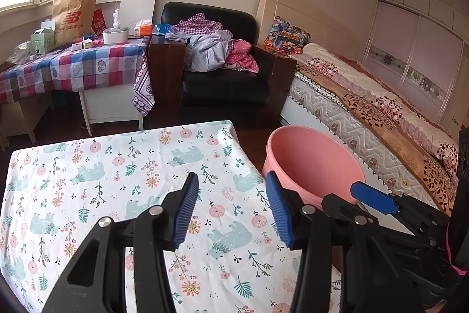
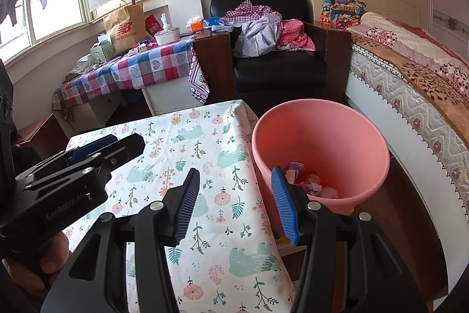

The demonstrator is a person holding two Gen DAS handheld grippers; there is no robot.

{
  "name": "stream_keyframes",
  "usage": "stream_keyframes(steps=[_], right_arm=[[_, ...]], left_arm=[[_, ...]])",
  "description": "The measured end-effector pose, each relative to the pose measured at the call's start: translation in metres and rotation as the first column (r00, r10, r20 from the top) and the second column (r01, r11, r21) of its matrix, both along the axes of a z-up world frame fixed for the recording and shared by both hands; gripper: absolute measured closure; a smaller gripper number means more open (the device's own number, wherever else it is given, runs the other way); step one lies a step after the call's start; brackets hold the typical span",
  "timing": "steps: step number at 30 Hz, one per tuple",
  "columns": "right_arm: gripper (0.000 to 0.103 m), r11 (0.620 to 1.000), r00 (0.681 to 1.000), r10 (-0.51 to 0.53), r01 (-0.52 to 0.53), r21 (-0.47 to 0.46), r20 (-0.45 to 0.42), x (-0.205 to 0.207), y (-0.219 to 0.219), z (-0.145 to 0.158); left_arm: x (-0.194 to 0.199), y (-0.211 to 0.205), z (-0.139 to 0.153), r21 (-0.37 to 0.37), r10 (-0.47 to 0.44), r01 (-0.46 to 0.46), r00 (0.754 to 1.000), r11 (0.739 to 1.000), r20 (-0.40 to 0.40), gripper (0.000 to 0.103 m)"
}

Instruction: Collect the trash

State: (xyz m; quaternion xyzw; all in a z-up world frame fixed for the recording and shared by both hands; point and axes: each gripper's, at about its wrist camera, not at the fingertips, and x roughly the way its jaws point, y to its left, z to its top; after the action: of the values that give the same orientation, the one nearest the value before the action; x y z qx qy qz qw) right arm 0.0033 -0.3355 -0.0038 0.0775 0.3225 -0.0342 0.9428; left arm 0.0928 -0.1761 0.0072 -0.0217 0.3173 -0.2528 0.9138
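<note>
Grippers left (image 1: 231,207) and right (image 2: 234,204) gaping, empty; scraps (image 2: 310,181) in pink bucket (image 2: 351,119) (beside table (image 2: 205,166)).

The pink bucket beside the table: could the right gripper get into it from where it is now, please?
Probably yes. The right gripper is open and empty, the pink bucket stands just ahead with its mouth uncovered, and nothing lies between them.

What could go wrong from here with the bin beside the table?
The pink bin stands right against the table edge, beside the right tool, so a swing could tip it and spill the scraps inside. The open left tool could snag the loose tablecloth.
</note>
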Motion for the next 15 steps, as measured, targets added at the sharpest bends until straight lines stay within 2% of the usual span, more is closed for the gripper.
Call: stream_keyframes(steps=[15], right_arm=[[0.051,1.0,1.0,0.004,-0.004,-0.003,0.007,-0.0012,0.0007,0.0027]], left_arm=[[-0.0018,0.0005,0.0014,0.002,0.002,-0.002,1.0,1.0,0.005,0.056]])
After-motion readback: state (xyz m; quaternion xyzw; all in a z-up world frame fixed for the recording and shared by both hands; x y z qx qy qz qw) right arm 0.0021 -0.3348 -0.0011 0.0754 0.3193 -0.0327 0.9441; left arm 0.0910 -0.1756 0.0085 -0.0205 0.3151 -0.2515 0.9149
